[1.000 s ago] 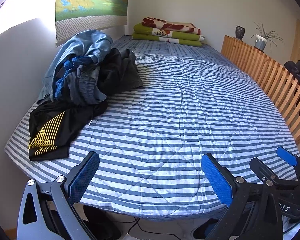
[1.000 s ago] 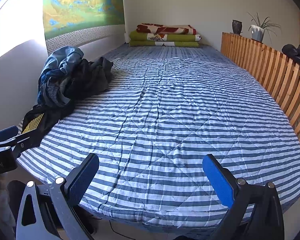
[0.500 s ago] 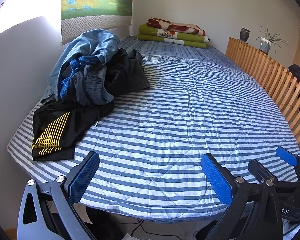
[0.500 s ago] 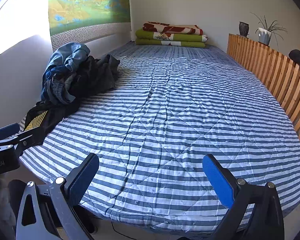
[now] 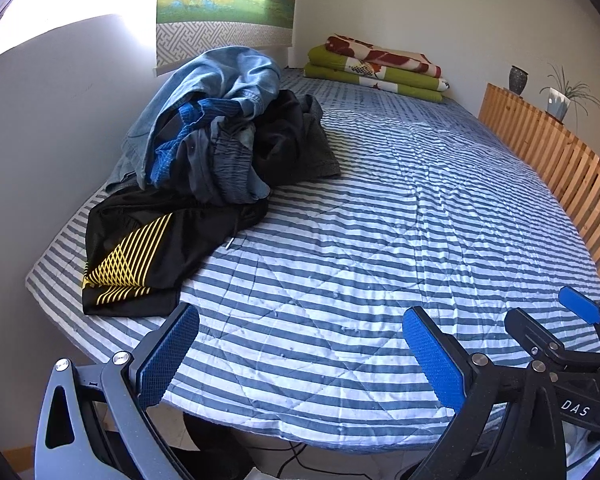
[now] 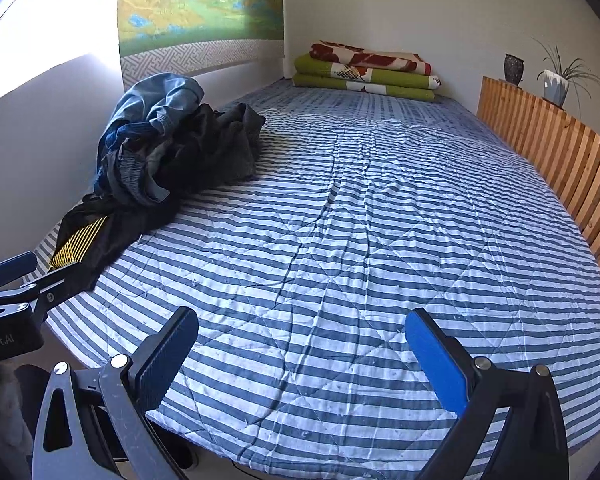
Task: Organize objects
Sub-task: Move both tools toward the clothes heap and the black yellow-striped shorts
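Both tools hover above the near edge of a bed [image 5: 380, 208] covered with a blue-and-white striped quilt. The left tool [image 5: 300, 354] is released, its two blue-padded fingers [image 5: 167, 356] spread wide with nothing between them; the right tool [image 6: 302, 354] is likewise spread and holds nothing. In the left wrist view the right tool shows at the lower right corner, just beside the left one, and in the right wrist view part of the left tool juts in at the left edge. The pile of clothes [image 5: 219, 136] lies on the left side of the bed against the wall, well apart from both tools: a light blue denim garment [image 5: 219, 76] sits on top, over a bright blue mesh piece and grey and dark fabric, with a black garment with yellow stripes [image 5: 139, 256] spread flat at the near end of the pile, nearest the left tool. At the far end of the bed, folded blankets [image 5: 376, 68] in green, red and cream are stacked against the wall. A wooden slatted rail [image 5: 556, 160] runs along the right side of the bed, and a dark vase [image 5: 517, 79] and a potted plant [image 5: 560, 102] stand behind it. A landscape scroll [image 6: 199, 4] hangs on the left wall above the clothes.
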